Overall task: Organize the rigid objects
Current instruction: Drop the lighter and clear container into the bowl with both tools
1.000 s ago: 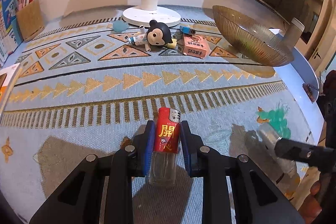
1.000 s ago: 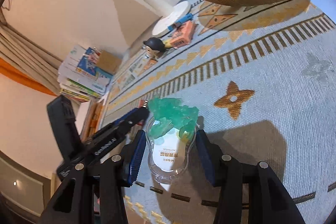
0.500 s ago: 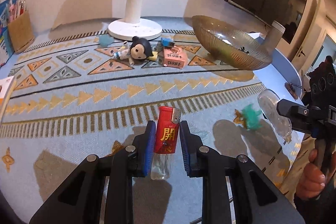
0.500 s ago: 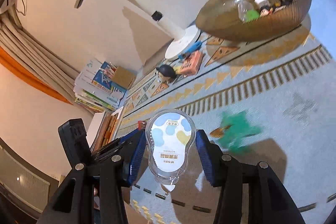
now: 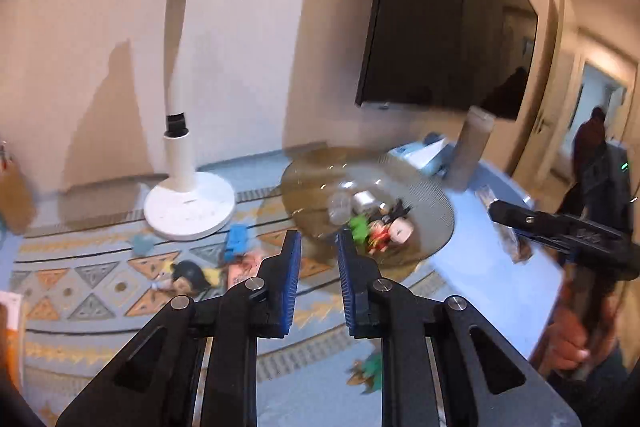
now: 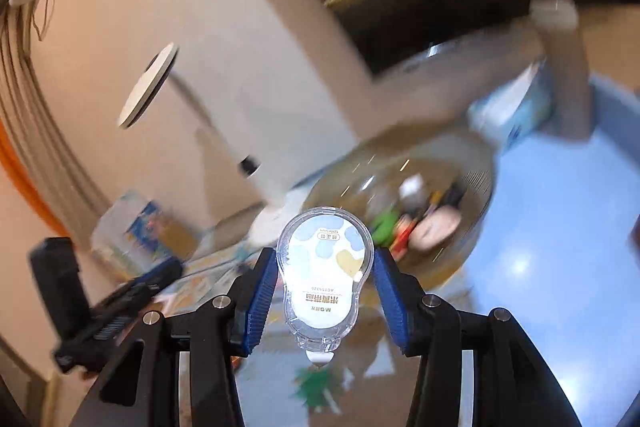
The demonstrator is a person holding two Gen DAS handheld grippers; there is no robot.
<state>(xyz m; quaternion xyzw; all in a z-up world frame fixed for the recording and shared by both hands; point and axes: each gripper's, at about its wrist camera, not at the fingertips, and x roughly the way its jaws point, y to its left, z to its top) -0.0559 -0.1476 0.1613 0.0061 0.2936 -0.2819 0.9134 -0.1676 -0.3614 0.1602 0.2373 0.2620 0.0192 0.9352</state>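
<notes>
My left gripper (image 5: pixel 318 247) hangs above the patterned rug, just short of the amber glass bowl (image 5: pixel 440 203). Its blue pads stand close together with nothing between them, and no red lighter is in sight. My right gripper (image 6: pixel 325 267) is shut on a clear correction tape dispenser (image 6: pixel 324 267) with a white, blue and yellow label, held up in front of the bowl (image 6: pixel 480 195). The bowl holds several small items, among them a green and a red one. In the left wrist view the right gripper (image 5: pixel 504 213) reaches in from the right, a hand (image 5: pixel 568 343) on its handle.
A white desk lamp (image 5: pixel 188 203) stands behind the rug. A doll (image 5: pixel 188 273), a pink box (image 5: pixel 244 267) and a blue item (image 5: pixel 238 237) lie near its base. A green toy (image 5: pixel 370 373) lies on the rug below me. A tall cylinder (image 5: pixel 474 147) stands beyond the bowl.
Both grippers have risen and swung toward the bowl. The red lighter that sat between the left pads is gone from them. The right gripper still holds the correction tape.
</notes>
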